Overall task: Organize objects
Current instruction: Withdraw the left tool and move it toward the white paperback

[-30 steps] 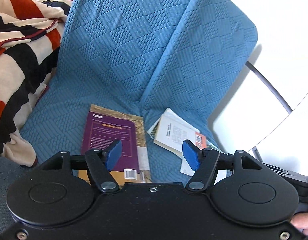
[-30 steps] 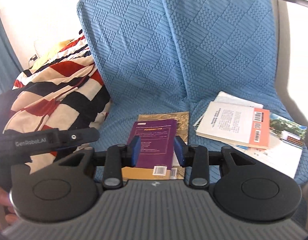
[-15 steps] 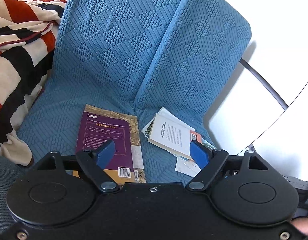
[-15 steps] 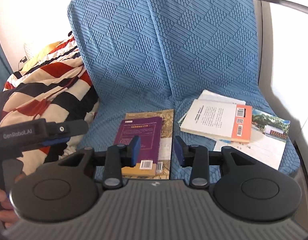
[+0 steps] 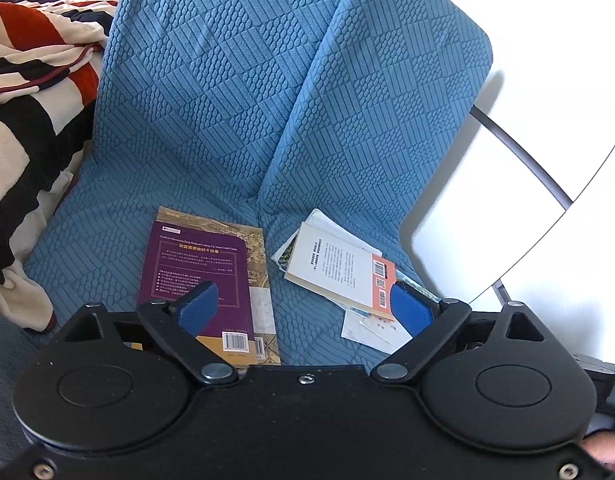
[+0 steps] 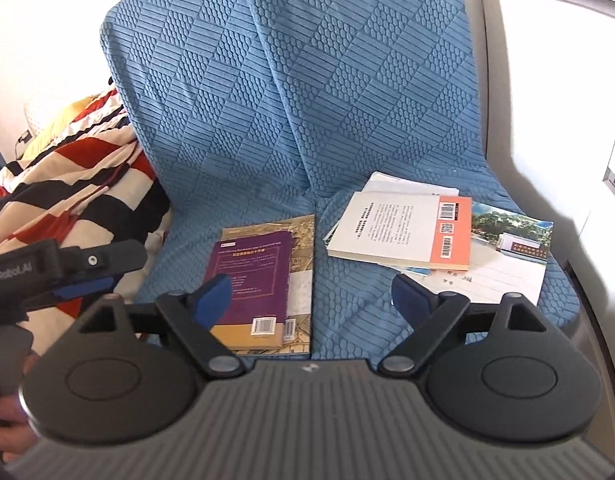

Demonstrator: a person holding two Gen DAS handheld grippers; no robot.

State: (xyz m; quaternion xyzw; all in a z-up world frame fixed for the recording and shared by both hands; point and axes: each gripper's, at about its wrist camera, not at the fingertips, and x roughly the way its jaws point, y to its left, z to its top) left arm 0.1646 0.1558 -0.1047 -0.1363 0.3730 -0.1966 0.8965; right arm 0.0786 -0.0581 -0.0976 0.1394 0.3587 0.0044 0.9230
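Note:
A purple book [image 5: 203, 272] [image 6: 251, 280] lies on a larger tan book [image 5: 259, 256] [image 6: 301, 248] on the blue chair seat [image 5: 107, 240]. To the right sits a loose pile: a white book with an orange strip [image 5: 343, 270] [image 6: 403, 232] over papers and a photo booklet [image 6: 507, 248]. My left gripper [image 5: 303, 308] hovers above the seat's front, its jaws opening with nothing between them. My right gripper [image 6: 311, 296] hangs over the gap between the two piles, its jaws opening, also empty. The left gripper's body [image 6: 47, 268] shows at the right wrist view's left edge.
A red, black and cream striped blanket [image 5: 31, 92] [image 6: 75, 184] is heaped left of the chair. The chair's blue textured back [image 6: 307, 80] rises behind the books. A grey metal frame tube [image 5: 519, 156] and a white wall stand on the right.
Both grippers' jaws have spread wide apart, the right one in the last half second. The right gripper has drifted right, off the purple book toward the gap between the piles.

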